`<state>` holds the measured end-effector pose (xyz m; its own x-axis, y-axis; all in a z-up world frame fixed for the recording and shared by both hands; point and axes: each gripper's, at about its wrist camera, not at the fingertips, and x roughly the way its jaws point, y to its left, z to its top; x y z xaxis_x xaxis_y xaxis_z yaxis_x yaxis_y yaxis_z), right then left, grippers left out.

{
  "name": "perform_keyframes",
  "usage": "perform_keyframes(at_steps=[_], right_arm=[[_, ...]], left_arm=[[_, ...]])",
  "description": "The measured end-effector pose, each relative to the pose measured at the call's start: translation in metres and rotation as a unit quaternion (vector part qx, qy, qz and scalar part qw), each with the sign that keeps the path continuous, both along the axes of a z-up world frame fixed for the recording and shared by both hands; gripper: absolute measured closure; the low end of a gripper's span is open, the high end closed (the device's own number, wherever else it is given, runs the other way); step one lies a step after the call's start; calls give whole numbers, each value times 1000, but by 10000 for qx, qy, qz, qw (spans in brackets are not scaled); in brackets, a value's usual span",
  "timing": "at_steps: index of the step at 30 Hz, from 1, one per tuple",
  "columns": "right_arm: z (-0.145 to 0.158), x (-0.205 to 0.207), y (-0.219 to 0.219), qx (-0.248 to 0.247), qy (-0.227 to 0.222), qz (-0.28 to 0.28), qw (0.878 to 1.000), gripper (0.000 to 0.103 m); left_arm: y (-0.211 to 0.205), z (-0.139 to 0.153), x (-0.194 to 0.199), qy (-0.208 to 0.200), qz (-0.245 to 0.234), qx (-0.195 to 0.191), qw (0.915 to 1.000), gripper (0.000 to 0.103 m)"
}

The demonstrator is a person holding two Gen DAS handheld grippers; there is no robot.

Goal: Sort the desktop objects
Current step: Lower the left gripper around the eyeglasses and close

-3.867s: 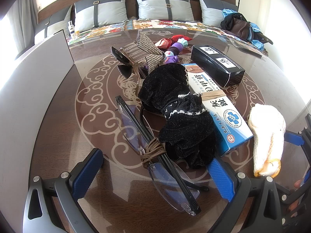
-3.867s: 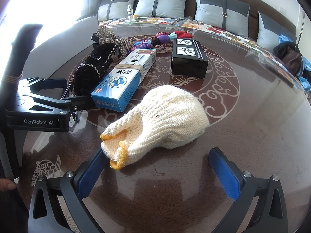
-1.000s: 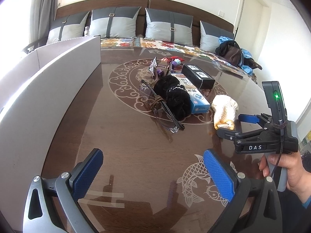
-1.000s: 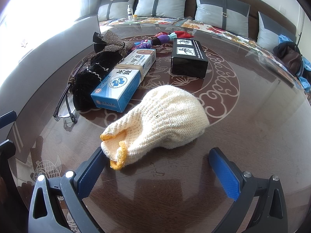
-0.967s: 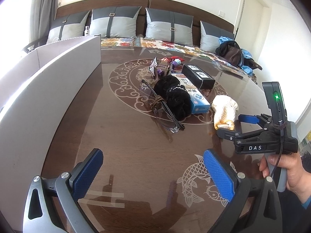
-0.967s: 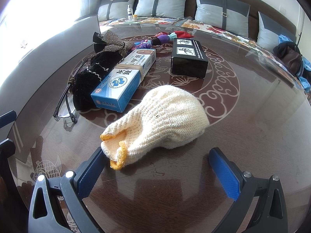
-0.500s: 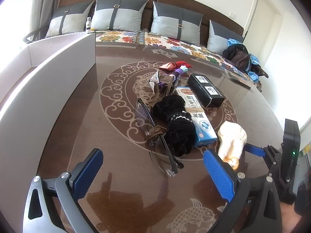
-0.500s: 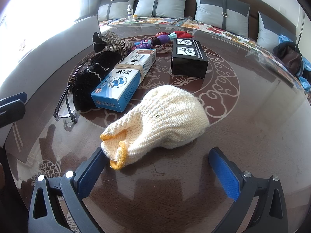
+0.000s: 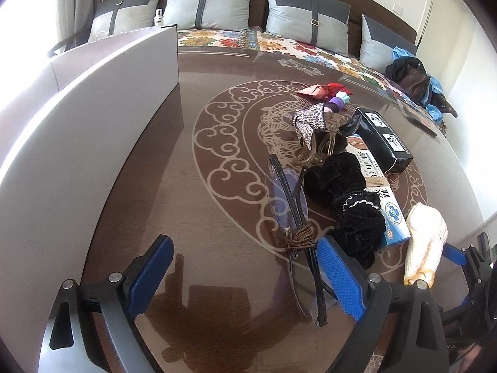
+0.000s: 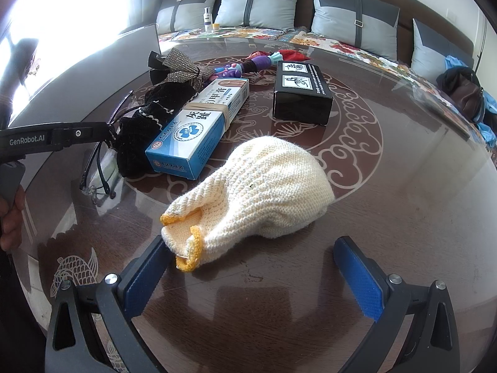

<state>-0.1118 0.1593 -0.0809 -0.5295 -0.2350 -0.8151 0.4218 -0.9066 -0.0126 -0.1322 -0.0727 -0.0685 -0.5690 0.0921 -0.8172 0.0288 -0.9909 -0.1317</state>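
Note:
Folded glasses (image 9: 292, 217), bound with a brown cord, lie on the glass table. My left gripper (image 9: 245, 273) is closing, and the near end of the glasses sits just inside its right pad (image 9: 338, 276), with neither pad pressing on it. Beside the glasses lie a black velvet pouch (image 9: 348, 199), a blue box (image 10: 198, 127), a black box (image 10: 301, 90) and a glittery bow (image 9: 310, 121). A cream knitted glove (image 10: 264, 192) lies in front of my right gripper (image 10: 251, 279), which is open, its left pad next to the yellow cuff.
A tall white box wall (image 9: 93, 124) runs along the table's left side. A purple toy (image 10: 245, 65) and red cloth (image 9: 323, 88) lie behind the pile. A sofa with grey cushions stands beyond the table. A hand (image 10: 9, 214) holds the left gripper's handle.
The left gripper has moved forward and right, up to the glasses, and its jaws have narrowed a little. The right gripper and the glove have stayed put.

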Motion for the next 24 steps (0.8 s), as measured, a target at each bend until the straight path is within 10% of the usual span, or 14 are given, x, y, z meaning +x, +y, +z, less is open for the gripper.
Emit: perform_keyframes(at_steps=[13,19,24], right_arm=[[0,0,0,0,0,0,10000,0],[0,0,0,-1,1,0,10000,0],[0,0,0,-1,1,0,10000,0]], left_arm=[[37,-15,-35,-324,-336,-364,9982,11],[36,-9,-31,-220,-450,-633,9967,75],[23,-5,-11,-135,-483,-506,9975,76]])
